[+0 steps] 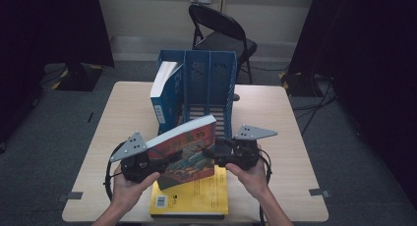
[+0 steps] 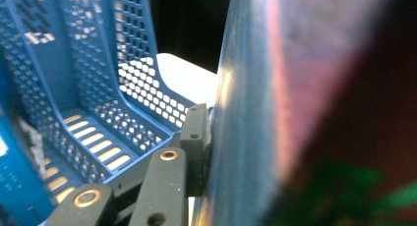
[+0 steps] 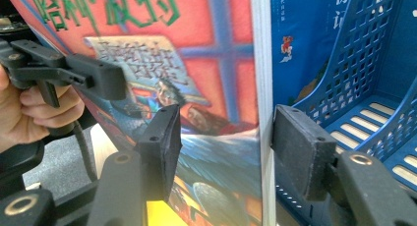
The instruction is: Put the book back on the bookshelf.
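A light wooden table [image 1: 275, 118] stands on grey carpet. At its twelve o'clock edge sits a blue perforated file rack [image 1: 211, 83] with upright dividers; a blue book [image 1: 164, 96] leans in its leftmost slot. At six o'clock a yellow book [image 1: 201, 196] lies flat on the tabletop. Beyond the table, at twelve o'clock, stands a black folding chair [image 1: 221, 34].

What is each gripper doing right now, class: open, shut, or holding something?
Left gripper: shut on the red-covered book.
Right gripper: jaws around the same book's edge; whether the pads press on it cannot be told.
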Demonstrator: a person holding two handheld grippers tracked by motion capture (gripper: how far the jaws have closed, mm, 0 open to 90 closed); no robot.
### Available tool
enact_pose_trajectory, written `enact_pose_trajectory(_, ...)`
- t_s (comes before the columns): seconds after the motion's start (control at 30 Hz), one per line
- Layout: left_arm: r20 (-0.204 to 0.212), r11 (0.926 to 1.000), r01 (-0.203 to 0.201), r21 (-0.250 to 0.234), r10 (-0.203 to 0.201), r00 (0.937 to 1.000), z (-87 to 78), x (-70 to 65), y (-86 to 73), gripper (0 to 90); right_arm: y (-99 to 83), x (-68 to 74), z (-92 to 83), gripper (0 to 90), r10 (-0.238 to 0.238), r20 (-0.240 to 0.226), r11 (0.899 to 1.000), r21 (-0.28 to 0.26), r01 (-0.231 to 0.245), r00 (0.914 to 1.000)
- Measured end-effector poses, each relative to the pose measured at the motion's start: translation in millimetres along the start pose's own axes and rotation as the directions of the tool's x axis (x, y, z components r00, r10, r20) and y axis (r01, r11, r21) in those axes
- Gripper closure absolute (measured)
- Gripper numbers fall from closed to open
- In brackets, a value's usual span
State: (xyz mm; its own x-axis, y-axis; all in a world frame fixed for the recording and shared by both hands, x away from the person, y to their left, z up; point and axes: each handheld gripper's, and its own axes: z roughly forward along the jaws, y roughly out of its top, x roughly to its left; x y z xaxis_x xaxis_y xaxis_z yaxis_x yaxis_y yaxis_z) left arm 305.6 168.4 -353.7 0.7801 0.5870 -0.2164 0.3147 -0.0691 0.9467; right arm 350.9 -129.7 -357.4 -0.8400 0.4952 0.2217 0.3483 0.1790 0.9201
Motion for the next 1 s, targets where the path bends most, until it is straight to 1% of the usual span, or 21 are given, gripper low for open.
enact_pose_trajectory(0.03,0.014,0.9999,-0.008,0.006,0.008,0.9999,-0.4,1.6,0.2,69.3,0.0,0.1,0.8,44.6,-0.001,0.007,1.000,0.004,0.001,1.0000)
enact_pose_trajectory(0.07,0.019,0.9999,-0.013,0.009,0.012,0.9997,-1.0,2.2,0.6,69.6,-0.2,0.3,1.6,44.8,-0.004,0.011,1.000,0.006,0.004,0.9999)
enact_pose_trajectory(0.2,0.004,0.9987,-0.049,0.015,0.049,0.9988,-0.9,-0.7,1.5,71.3,-1.0,-1.2,2.2,45.9,0.007,0.009,1.000,-0.003,-0.007,0.9999)
enact_pose_trajectory(0.27,-0.012,0.9979,-0.064,0.013,0.064,0.9979,-1.7,-0.6,1.4,71.8,-2.4,-3.0,2.7,46.5,0.013,0.003,1.000,-0.004,-0.013,0.9999)
enact_pose_trajectory(0.33,-0.027,0.9977,-0.066,0.017,0.066,0.9974,-1.5,-0.3,2.3,72.4,-4.0,-3.5,2.8,45.0,0.014,0.011,1.000,0.000,-0.014,0.9998)
enact_pose_trajectory(0.4,-0.031,0.9976,-0.067,0.019,0.068,0.9972,-1.5,0.7,3.1,72.7,-5.3,-3.9,2.1,43.7,0.008,0.042,1.000,0.003,-0.008,0.9991)
enact_pose_trajectory(0.47,-0.030,0.9973,-0.070,0.023,0.070,0.9971,-2.4,0.7,3.4,72.9,-7.0,-5.7,0.8,42.9,0.018,0.042,1.000,0.003,-0.018,0.9990)
enact_pose_trajectory(0.53,-0.019,0.9968,-0.077,0.024,0.077,0.9969,-3.9,1.3,3.4,73.3,-9.7,-7.2,-0.6,42.0,0.022,0.053,1.000,0.010,-0.023,0.9983)
enact_pose_trajectory(0.6,-0.012,0.9970,-0.073,0.023,0.074,0.9972,-5.4,2.4,3.3,73.3,-13.8,-8.2,-2.4,41.6,0.030,0.058,0.999,0.023,-0.031,0.9978)
enact_pose_trajectory(0.73,-0.012,0.9977,-0.064,0.024,0.064,0.9979,-7.1,5.7,3.8,73.7,-24.0,-9.2,-8.9,41.0,0.039,0.076,0.998,0.044,-0.042,0.9964)
enact_pose_trajectory(0.8,-0.018,0.9984,-0.050,0.024,0.051,0.9986,-8.3,7.6,4.1,73.9,-30.7,-10.2,-13.1,40.4,0.050,0.081,0.997,0.054,-0.055,0.9955)
enact_pose_trajectory(0.83,-0.021,0.9984,-0.049,0.027,0.050,0.9985,-8.8,8.6,4.4,74.1,-35.4,-10.7,-15.6,40.0,0.052,0.088,0.996,0.067,-0.058,0.9948)
enact_pose_trajectory(0.9,-0.030,0.9992,-0.030,0.028,0.031,0.9991,-10.0,11.2,4.8,74.2,-42.5,-11.8,-19.7,39.7,0.057,0.095,0.995,0.080,-0.065,0.9939)
enact_pose_trajectory(0.93,-0.037,0.9995,-0.014,0.028,0.015,0.9992,-10.4,12.7,4.9,74.3,-46.7,-12.9,-22.3,39.5,0.063,0.101,0.993,0.089,-0.072,0.9930)
enact_pose_trajectory(1.0,-0.042,0.9996,-0.002,0.028,0.003,0.9991,-10.3,15.7,5.5,74.3,-55.9,-15.6,-27.5,38.6,0.076,0.112,0.991,0.103,-0.087,0.9908)
